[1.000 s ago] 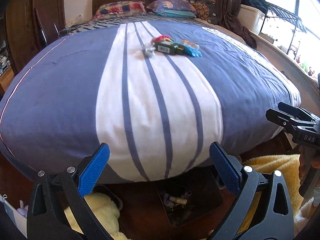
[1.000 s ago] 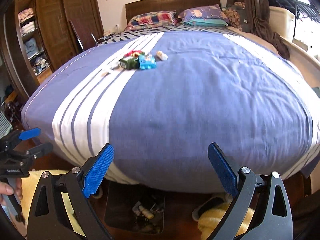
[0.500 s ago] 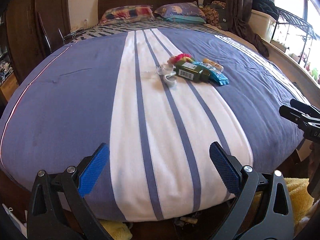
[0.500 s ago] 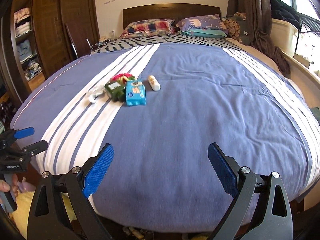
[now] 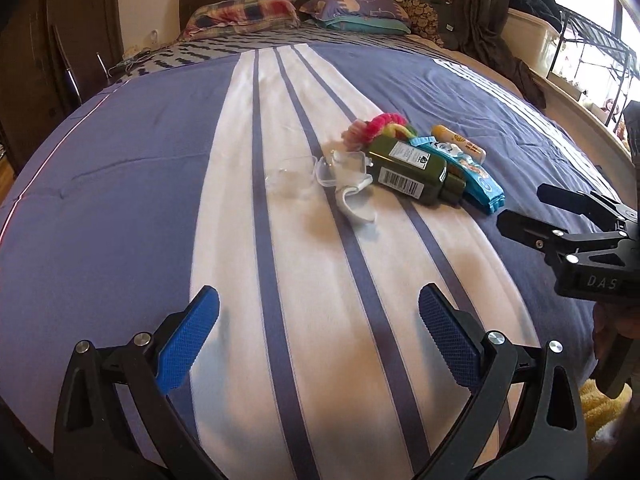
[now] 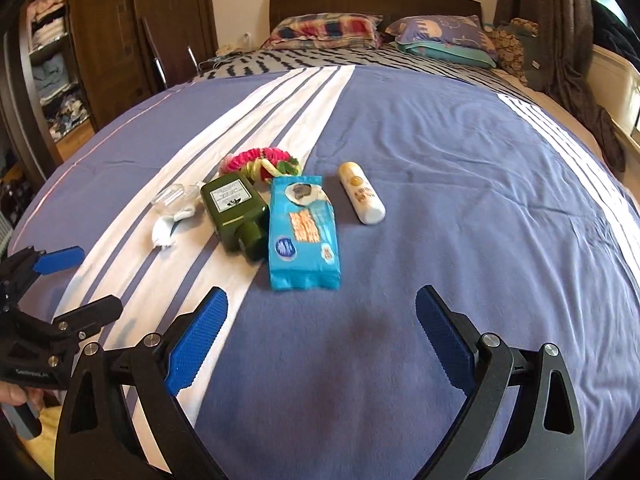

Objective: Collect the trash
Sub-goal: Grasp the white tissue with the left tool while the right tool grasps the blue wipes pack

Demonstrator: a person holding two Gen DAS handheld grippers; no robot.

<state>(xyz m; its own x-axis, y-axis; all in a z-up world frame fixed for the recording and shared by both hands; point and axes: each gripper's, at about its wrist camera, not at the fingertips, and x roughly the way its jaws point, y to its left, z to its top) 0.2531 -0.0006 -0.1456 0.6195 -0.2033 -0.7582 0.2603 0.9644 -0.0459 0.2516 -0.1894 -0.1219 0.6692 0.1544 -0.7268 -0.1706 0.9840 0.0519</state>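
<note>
Carried up and forward over the bed since the earlier frames, so that the floor under the mattress edge has dropped out of view and the litter now sits much closer; nearest, left gripper (image 5: 319,314) with blue pads spread wide and empty, over the white stripe of the duvet (image 5: 120,184); right gripper (image 6: 322,314) likewise wide open, nothing between the fingers, over plain blue cloth, just short of the pile.

Beyond the fingers, the trash in one loose cluster at mid-bed; blue wipes packet (image 6: 304,232) closest to the right gripper, lying flat; green bottle (image 6: 236,212) touching its left edge, cap toward the camera; crumpled white tissue (image 6: 164,232) and clear plastic lid (image 6: 170,198) further left, on the stripes; cream tube (image 6: 362,194) apart on the right; pink and yellow garland (image 6: 260,162) behind the bottle. Farther still, pillows (image 6: 328,30) and headboard (image 6: 372,0).

Judged as the approach step, nothing yet picked up; next, probably a descent onto the nearest piece, fingers straddling the packet across its narrow width, low enough to catch it without pinching the duvet; no bin visible in either view.
</note>
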